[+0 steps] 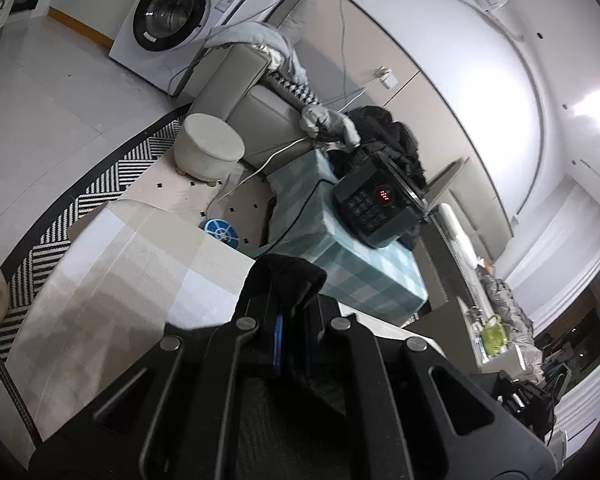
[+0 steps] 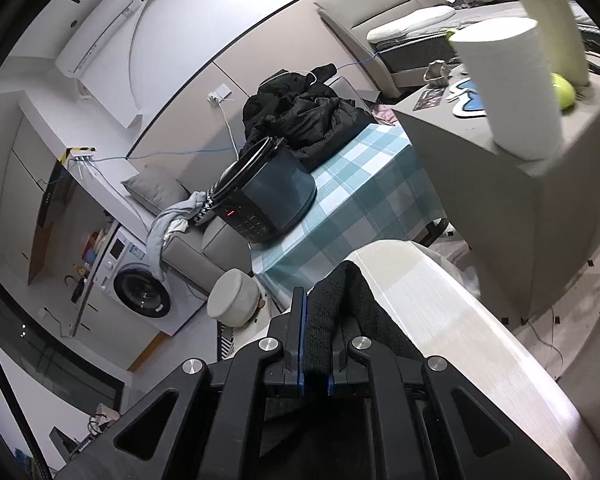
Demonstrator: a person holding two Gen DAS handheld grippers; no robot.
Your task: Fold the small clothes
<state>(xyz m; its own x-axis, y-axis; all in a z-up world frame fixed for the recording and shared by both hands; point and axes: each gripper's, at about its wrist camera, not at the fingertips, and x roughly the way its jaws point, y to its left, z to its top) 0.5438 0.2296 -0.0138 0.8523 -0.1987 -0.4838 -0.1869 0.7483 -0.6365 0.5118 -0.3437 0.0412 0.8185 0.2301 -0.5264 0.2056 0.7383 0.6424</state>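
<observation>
A small black knitted garment [image 2: 332, 312] is pinched in both grippers above a table with a beige and white checked cloth [image 2: 460, 320]. In the right wrist view my right gripper [image 2: 316, 320] is shut on a bunched edge of it, and the fabric trails off to the right over the cloth. In the left wrist view my left gripper [image 1: 290, 300] is shut on another black fold [image 1: 296, 280], which humps up over the fingertips. The same checked cloth [image 1: 112, 272] lies under and left of it. How much of the garment hangs below is hidden by the gripper bodies.
A teal checked table [image 1: 360, 272] ahead carries a dark cooker [image 1: 376, 204] and a black jacket [image 2: 304, 116]. A grey sofa [image 1: 236, 84], round white stool [image 1: 208, 148] and washing machine [image 1: 180, 12] stand beyond. A grey cabinet with paper rolls [image 2: 508, 88] rises at right.
</observation>
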